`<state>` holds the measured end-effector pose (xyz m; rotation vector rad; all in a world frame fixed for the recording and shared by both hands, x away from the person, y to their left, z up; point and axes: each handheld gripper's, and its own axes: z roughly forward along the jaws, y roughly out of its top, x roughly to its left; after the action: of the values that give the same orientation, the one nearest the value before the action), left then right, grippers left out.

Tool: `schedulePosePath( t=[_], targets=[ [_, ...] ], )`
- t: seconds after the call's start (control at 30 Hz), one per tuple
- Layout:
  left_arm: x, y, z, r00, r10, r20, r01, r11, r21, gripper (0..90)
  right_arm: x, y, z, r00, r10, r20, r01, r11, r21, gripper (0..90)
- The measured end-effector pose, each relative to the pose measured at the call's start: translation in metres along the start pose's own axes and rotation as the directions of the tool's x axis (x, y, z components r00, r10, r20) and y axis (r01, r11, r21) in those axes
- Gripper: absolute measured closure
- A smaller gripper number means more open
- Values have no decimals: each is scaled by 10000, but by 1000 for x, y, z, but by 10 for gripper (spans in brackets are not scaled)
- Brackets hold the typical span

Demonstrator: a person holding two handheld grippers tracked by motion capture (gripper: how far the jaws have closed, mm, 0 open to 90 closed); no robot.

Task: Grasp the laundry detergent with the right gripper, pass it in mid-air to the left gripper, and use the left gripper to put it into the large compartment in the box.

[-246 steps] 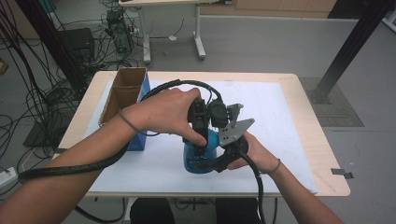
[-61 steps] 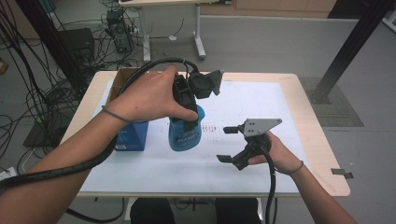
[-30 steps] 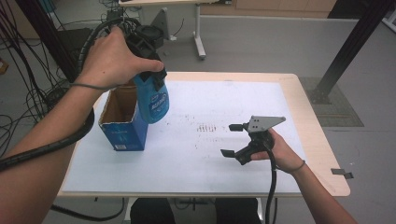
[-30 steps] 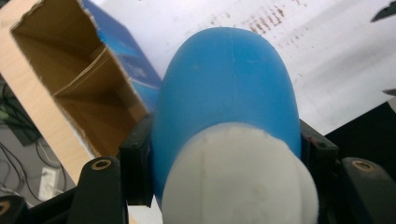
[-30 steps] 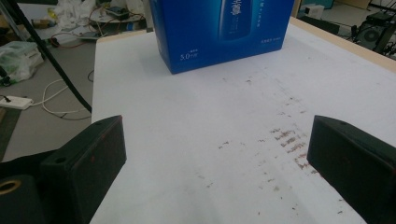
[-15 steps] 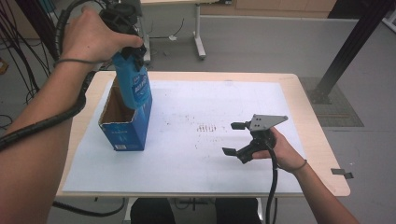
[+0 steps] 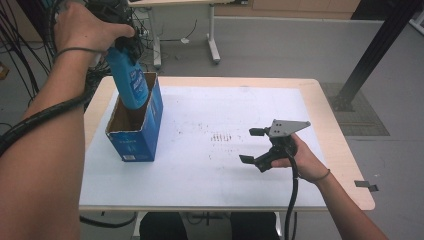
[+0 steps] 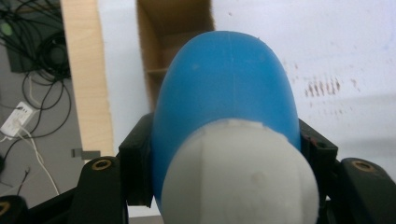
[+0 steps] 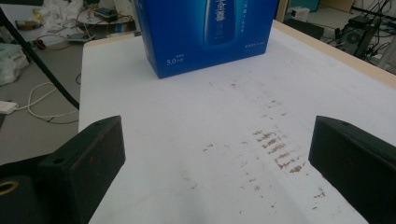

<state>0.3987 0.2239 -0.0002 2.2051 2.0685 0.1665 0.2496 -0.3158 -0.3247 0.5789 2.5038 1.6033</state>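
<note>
Gripping the blue bottle (image 7: 131, 82) at upper left, our left gripper (image 8: 224, 154) fingers clamp it above the open blue carton (image 7: 136, 131); our right gripper (image 7: 255, 146) fingers gape empty over the worktop (image 7: 210, 165).

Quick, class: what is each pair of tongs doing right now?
Left tongs: shut on the blue plastic bottle with a white cap.
Right tongs: open, holding nothing.

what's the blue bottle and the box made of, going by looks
Blue bottle: looks like plastic, smooth with a soft sheen and a faint mould seam down its side; its white cap looks matte plastic. Box: seems to be cardboard, with glossy blue print outside and a raw brown inner wall visible through the open top.
</note>
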Motion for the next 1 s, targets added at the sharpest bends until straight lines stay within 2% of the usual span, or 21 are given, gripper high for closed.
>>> schedulePosePath(
  t=[0.03, 0.13, 0.17, 0.3, 0.83, 1.0],
  targets=[
    [0, 0, 0, 10000, 0, 0, 0, 10000, 0, 377, 0, 0, -1, 10000, 17, 36, -17, 10000, 4, 36],
    [2, 2, 4, 9986, -405, -327, 406, 9992, 21, 377, -1, 0, -1, 10000, 41, 65, -41, 10000, 7, 36],
    [2, 3, 5, 9984, -431, -360, 432, 9991, 24, 378, -1, -1, -1, 9999, 76, 97, -76, 10000, 37, 36],
    [9, 3, 10, 9976, -669, -194, 671, 9977, 67, 377, -3, -1, 0, 9999, 116, 122, -116, 9999, 62, 38],
    [2, 5, 31, 9969, -638, -462, 658, 9969, 433, 377, 0, 0, -2, 9998, 107, 171, -108, 9999, 26, 39],
    [5, 3, 40, 9966, -735, -367, 754, 9959, 509, 377, 0, 0, -1, 9998, 112, 169, -112, 9999, 3, 39]
  ],
)
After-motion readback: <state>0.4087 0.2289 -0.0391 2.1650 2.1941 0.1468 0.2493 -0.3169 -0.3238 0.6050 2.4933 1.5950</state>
